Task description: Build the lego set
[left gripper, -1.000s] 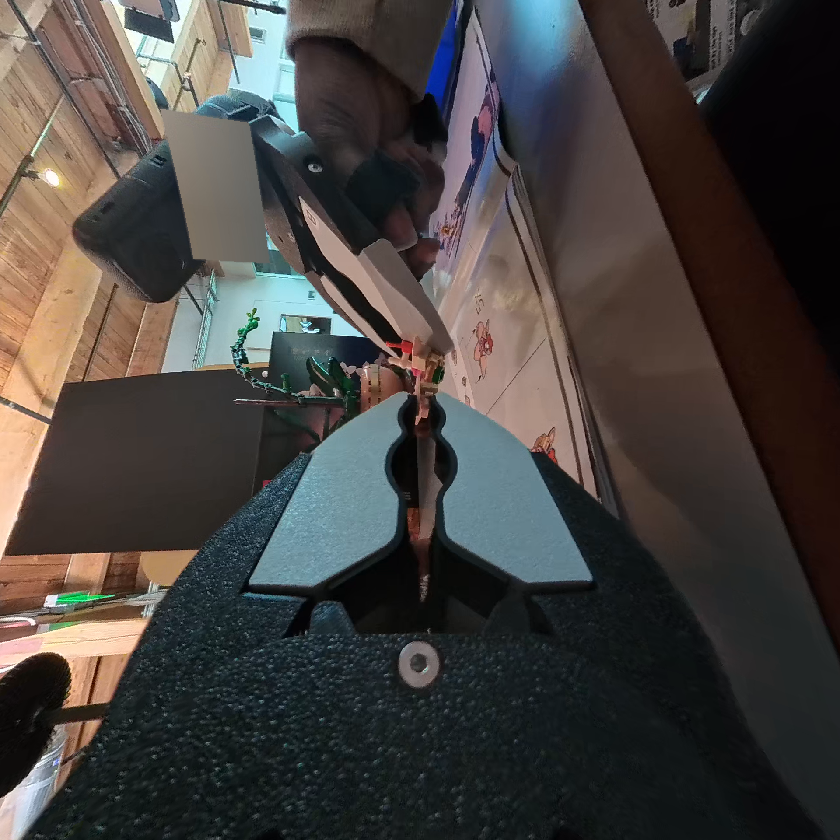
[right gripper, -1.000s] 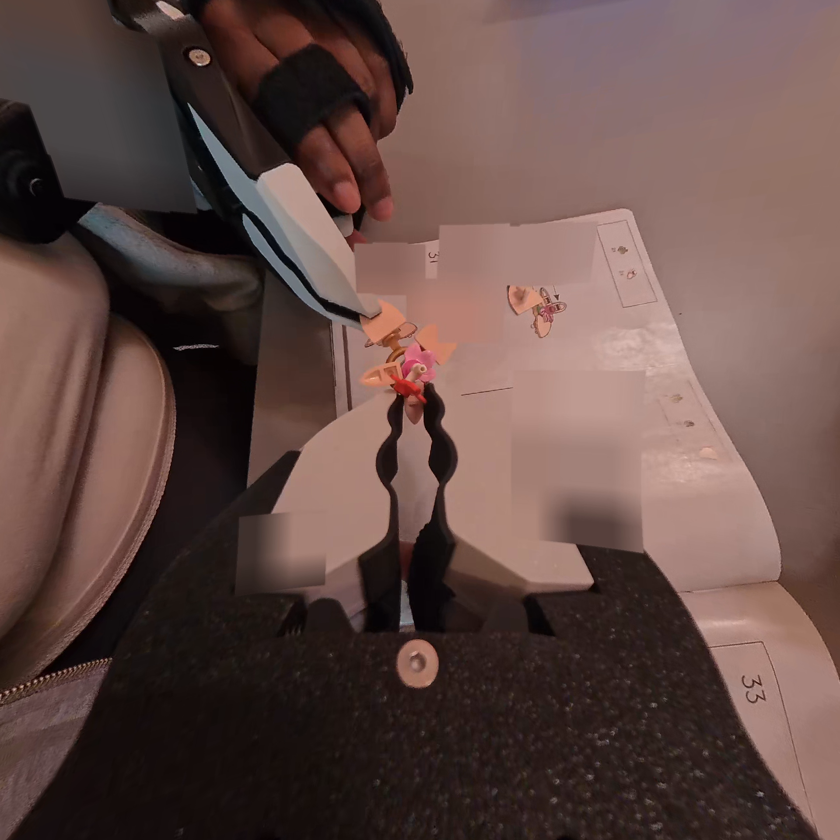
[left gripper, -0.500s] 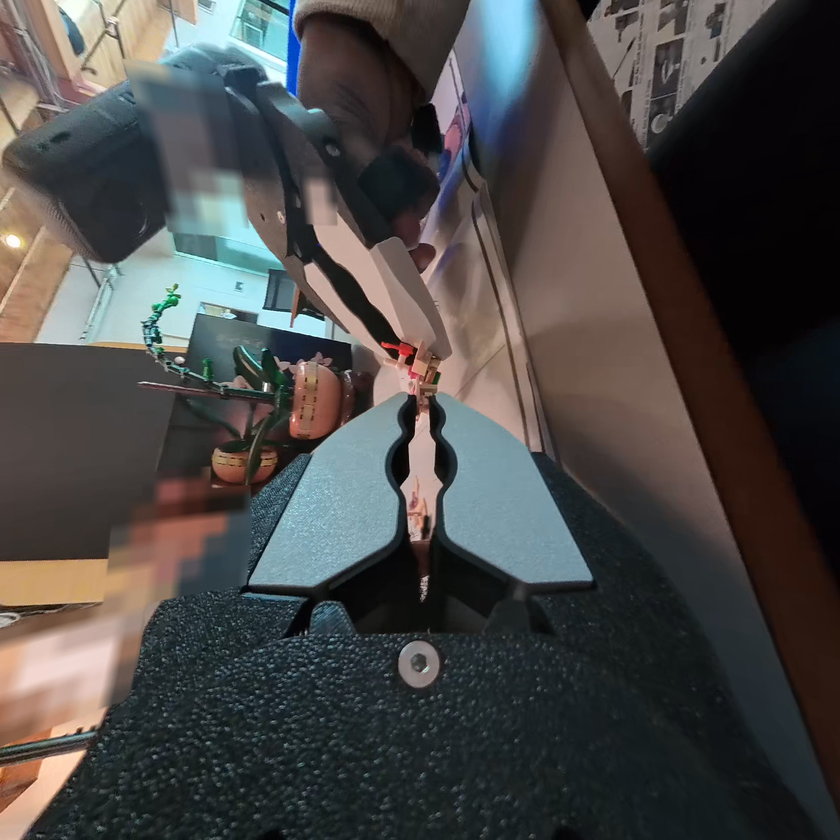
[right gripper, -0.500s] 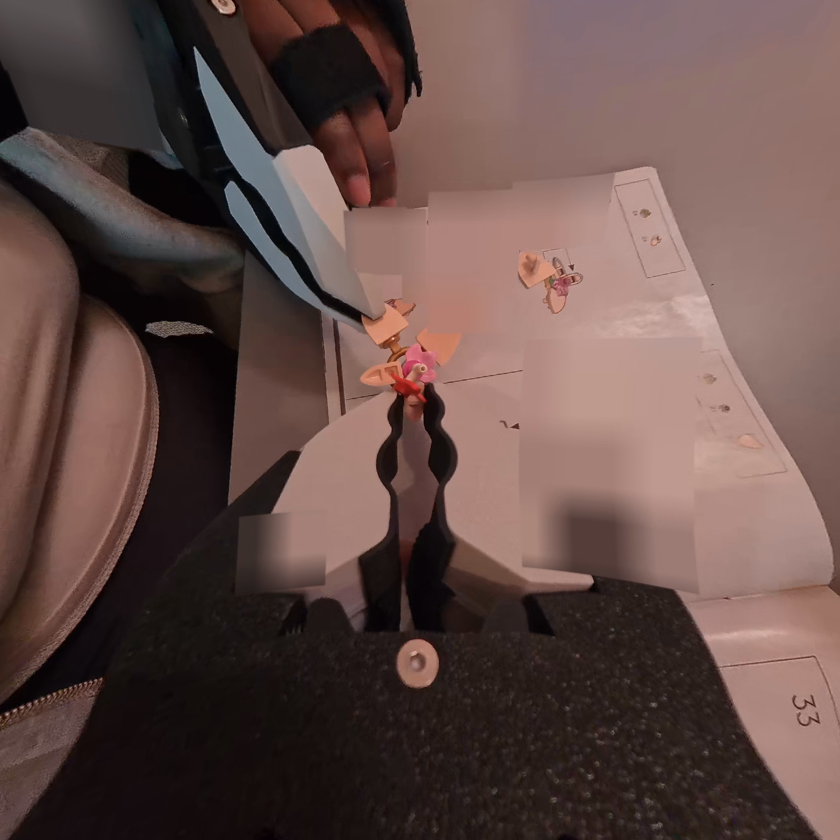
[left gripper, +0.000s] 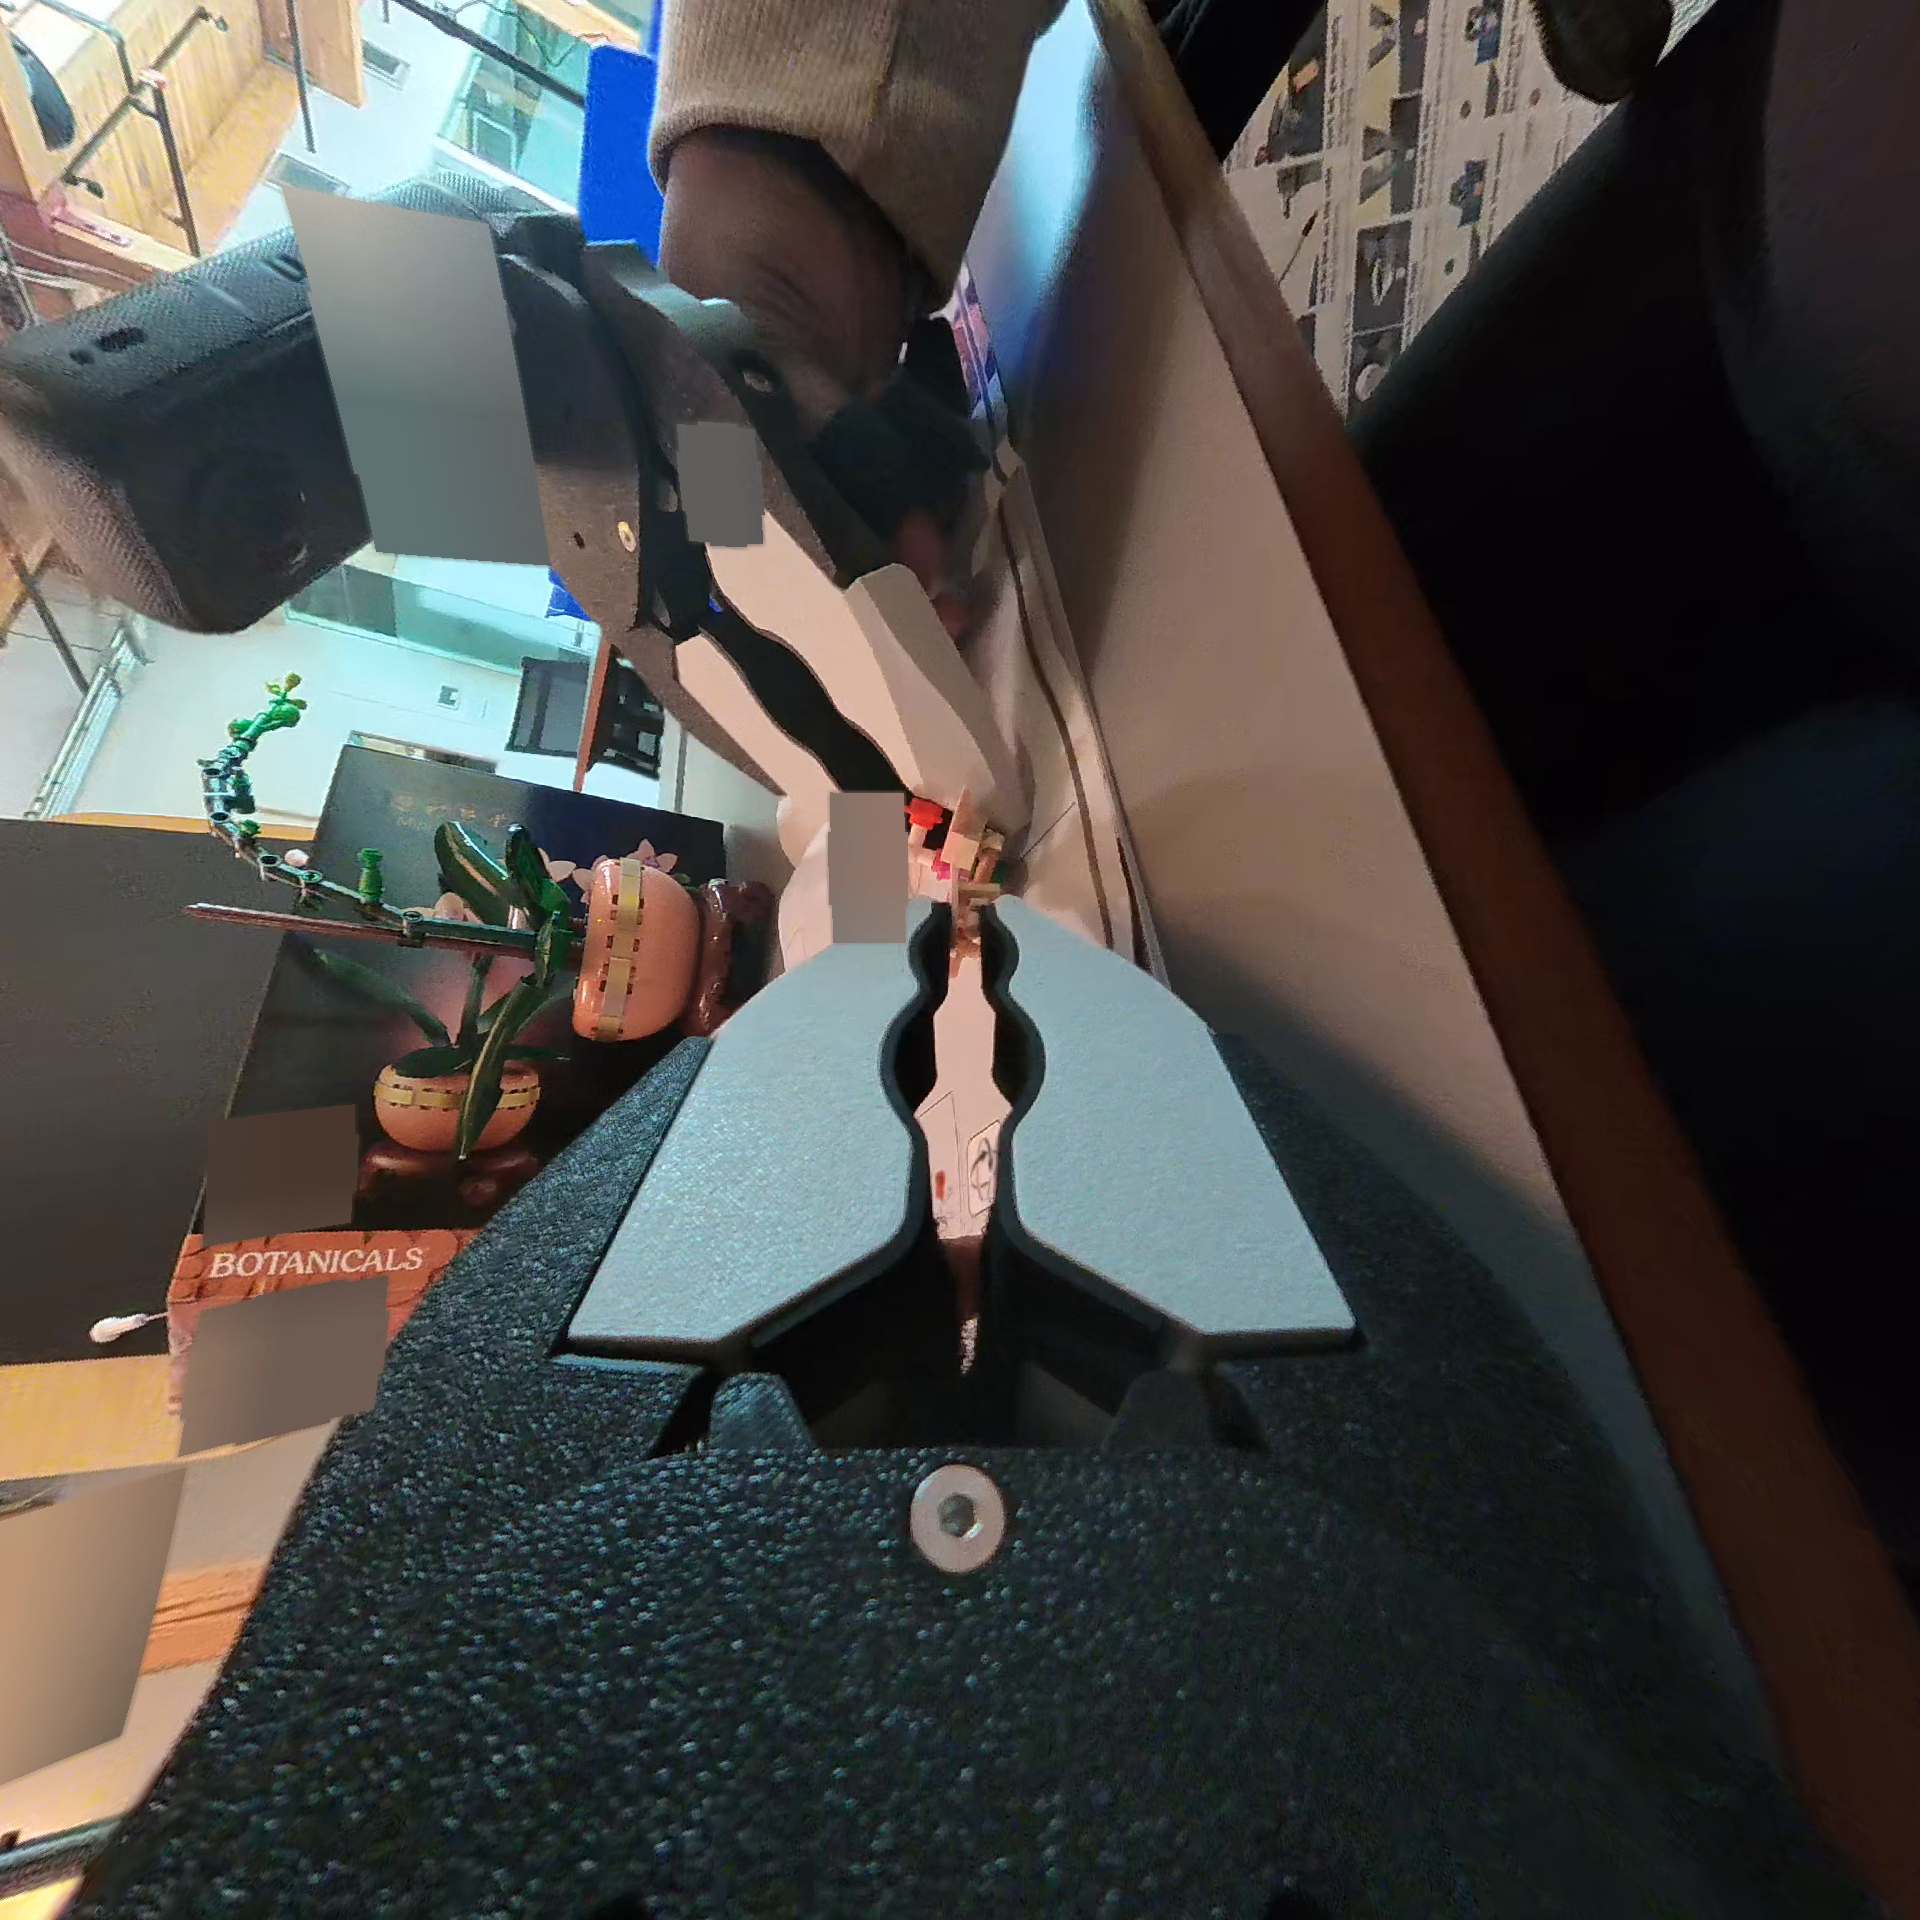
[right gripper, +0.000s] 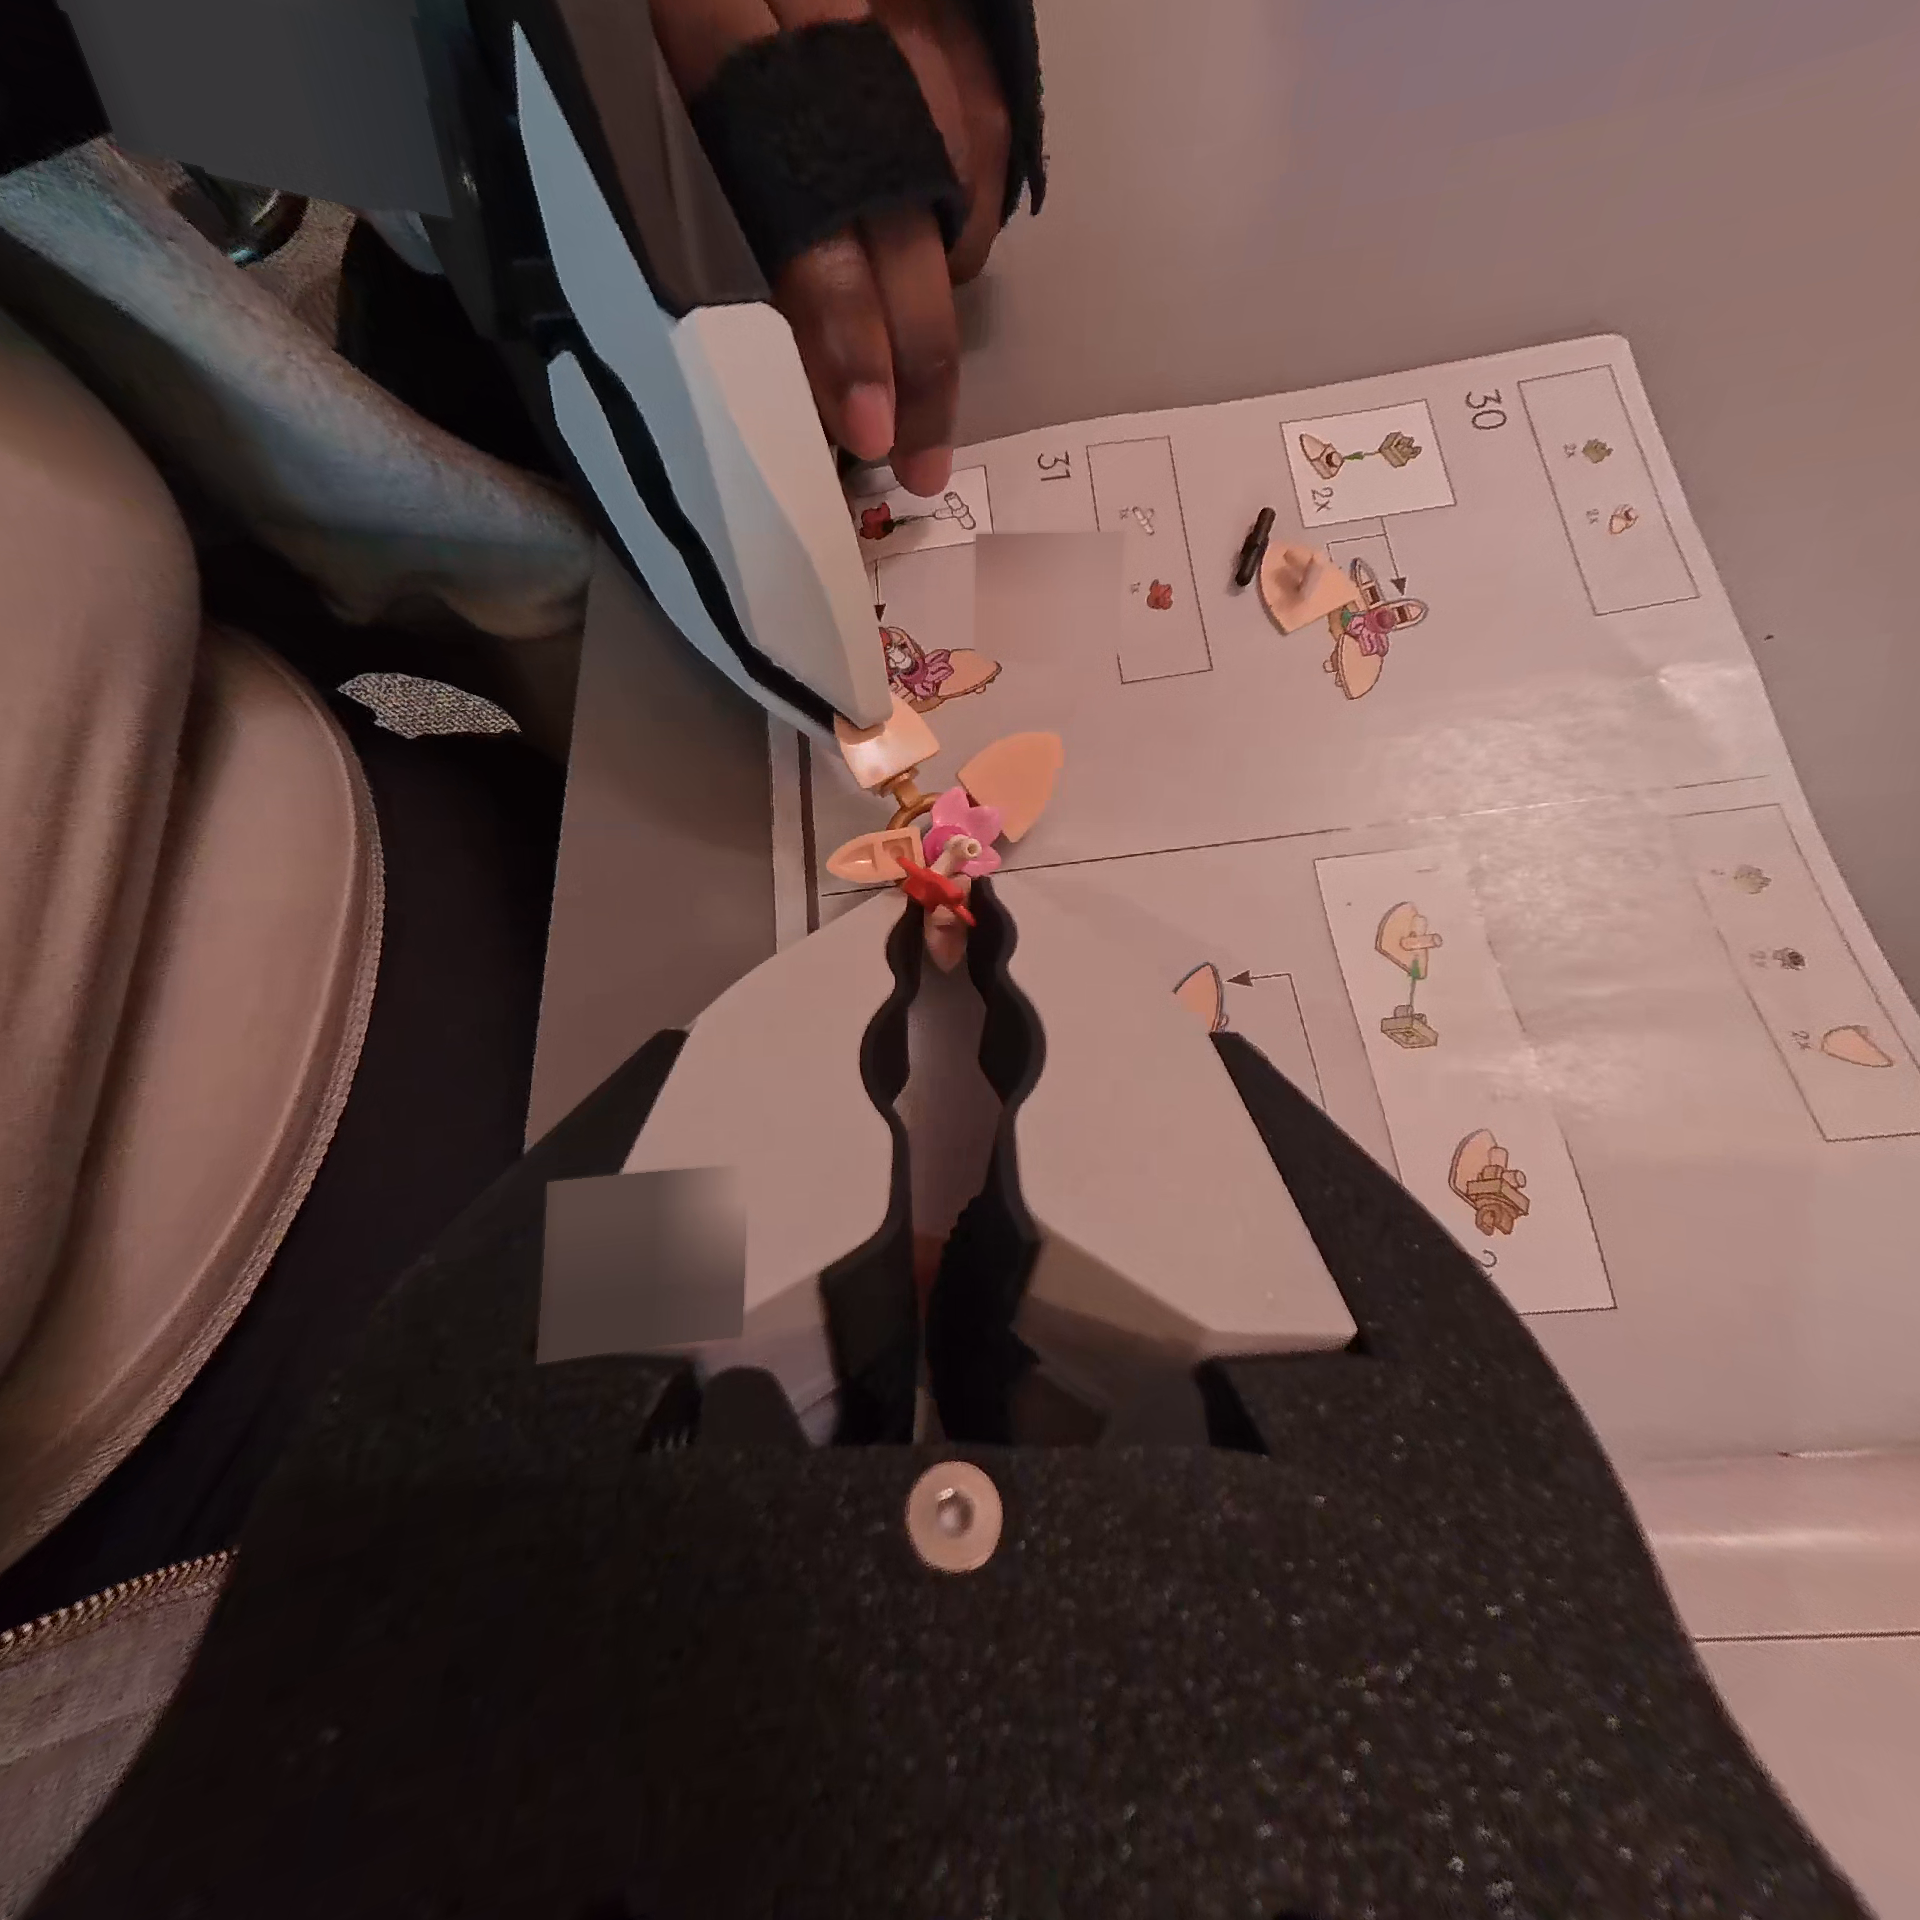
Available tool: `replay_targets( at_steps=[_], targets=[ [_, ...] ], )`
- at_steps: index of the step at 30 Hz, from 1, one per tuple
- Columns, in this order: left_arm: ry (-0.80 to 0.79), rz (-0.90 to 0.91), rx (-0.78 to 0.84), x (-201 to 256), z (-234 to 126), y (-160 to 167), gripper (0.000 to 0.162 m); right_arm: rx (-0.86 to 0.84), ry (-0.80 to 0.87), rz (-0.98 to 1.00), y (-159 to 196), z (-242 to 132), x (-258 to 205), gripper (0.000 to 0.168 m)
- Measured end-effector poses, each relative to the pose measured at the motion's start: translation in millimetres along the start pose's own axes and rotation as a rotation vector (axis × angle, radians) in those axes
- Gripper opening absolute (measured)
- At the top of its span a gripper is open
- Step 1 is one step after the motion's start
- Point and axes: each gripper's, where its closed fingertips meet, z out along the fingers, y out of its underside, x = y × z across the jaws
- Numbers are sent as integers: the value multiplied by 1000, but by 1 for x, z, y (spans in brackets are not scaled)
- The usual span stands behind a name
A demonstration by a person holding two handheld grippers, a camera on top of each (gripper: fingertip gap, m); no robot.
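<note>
Small lego flower [right gripper: 951, 847]: peach petal plates, pink blossom, red piece, gold ring, held in the air over the open white instruction booklet [right gripper: 1455, 727]. Right hand-held gripper [right gripper: 948, 920] clamped on its lower petal tip; left hand-held gripper [right gripper: 868, 722] pinched on the upper petal. Loose peach petal plate [right gripper: 1304, 592] and short black pin [right gripper: 1252, 545] lie on the booklet, well apart from the flower. Worktop [right gripper: 665, 810] edge just left of the booklet; fabric beyond it. Booklet's far pages bare.
</note>
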Motion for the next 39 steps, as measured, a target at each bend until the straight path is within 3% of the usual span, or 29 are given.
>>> replay_targets(
  at_steps=[30, 39],
  targets=[
    [81, -88, 110, 7, 0, -7, 5, 0, -4, -76, 0, 1, -5, 8],
    [40, -63, 57, 4, 1, -2, 6, 5, 17, -15, -1, 0, -1, 8]
  ],
)
